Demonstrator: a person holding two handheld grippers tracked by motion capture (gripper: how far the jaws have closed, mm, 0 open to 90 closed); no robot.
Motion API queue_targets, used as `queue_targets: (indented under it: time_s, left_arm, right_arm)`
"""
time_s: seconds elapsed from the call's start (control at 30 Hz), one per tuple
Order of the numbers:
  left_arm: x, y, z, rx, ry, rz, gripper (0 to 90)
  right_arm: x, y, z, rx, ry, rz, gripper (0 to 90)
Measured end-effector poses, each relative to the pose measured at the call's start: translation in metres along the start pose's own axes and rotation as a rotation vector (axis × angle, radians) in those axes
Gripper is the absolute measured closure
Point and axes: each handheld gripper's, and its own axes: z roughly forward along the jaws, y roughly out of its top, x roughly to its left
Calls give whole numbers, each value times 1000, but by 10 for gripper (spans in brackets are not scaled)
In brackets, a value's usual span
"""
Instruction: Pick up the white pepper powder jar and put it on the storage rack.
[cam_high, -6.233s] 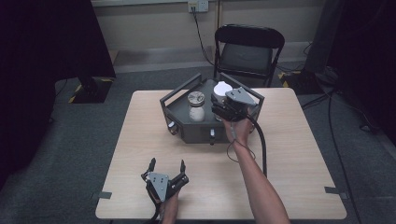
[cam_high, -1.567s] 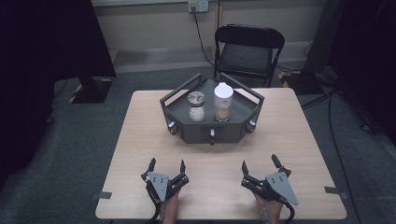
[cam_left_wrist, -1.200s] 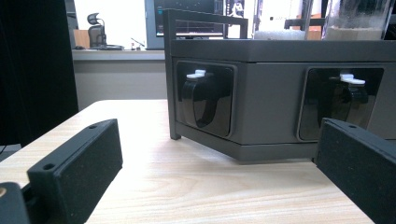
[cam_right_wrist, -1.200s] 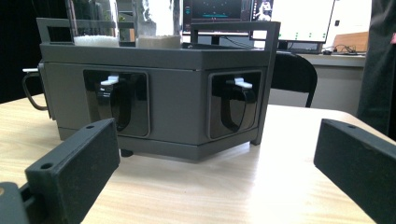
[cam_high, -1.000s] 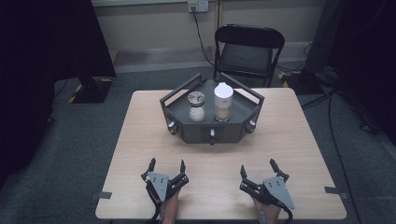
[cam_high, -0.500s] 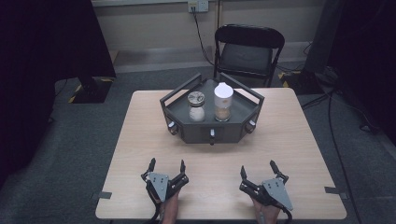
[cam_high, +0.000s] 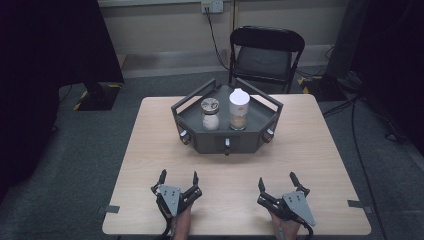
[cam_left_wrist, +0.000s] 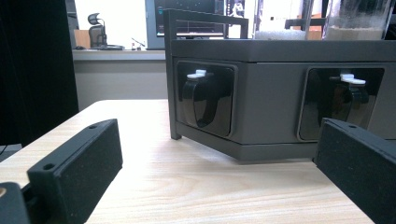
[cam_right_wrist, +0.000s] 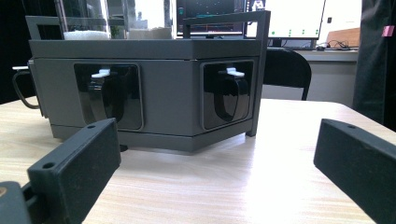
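Note:
A dark grey six-sided tray (cam_high: 245, 143) stands at the middle back of the wooden table (cam_high: 310, 145). Two jars are upright inside it: a short jar with a patterned lid (cam_high: 210, 114) and a taller white-lidded jar (cam_high: 239, 110) to its right. My left gripper (cam_high: 178, 175) rests open near the table's front edge, holding nothing. My right gripper (cam_high: 276, 180) rests open to its right, also holding nothing. In the left gripper view the tray wall (cam_left_wrist: 266, 93) lies ahead of my left gripper (cam_left_wrist: 219, 140). The right gripper view has the tray (cam_right_wrist: 168, 79) beyond my right gripper (cam_right_wrist: 217, 140).
The tray's side walls carry recessed black knobs with white tabs (cam_left_wrist: 204, 93) (cam_right_wrist: 232, 91). A black folding chair (cam_high: 265, 55) stands behind the table. Bare tabletop lies between the grippers and the tray, and on both sides of it.
My right gripper came back from the tray to the table's front edge, leaving the white-lidded jar standing in the tray. In the last second it only settled slightly. The left gripper stayed put.

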Motion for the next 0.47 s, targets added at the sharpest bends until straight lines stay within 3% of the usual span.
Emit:
queue_targets:
  time_s: [0.47]
  left_arm:
    - [0, 0, 0, 0, 1, 0, 2]
  right_arm:
    - [-1, 0, 0, -2, 3, 8, 0]
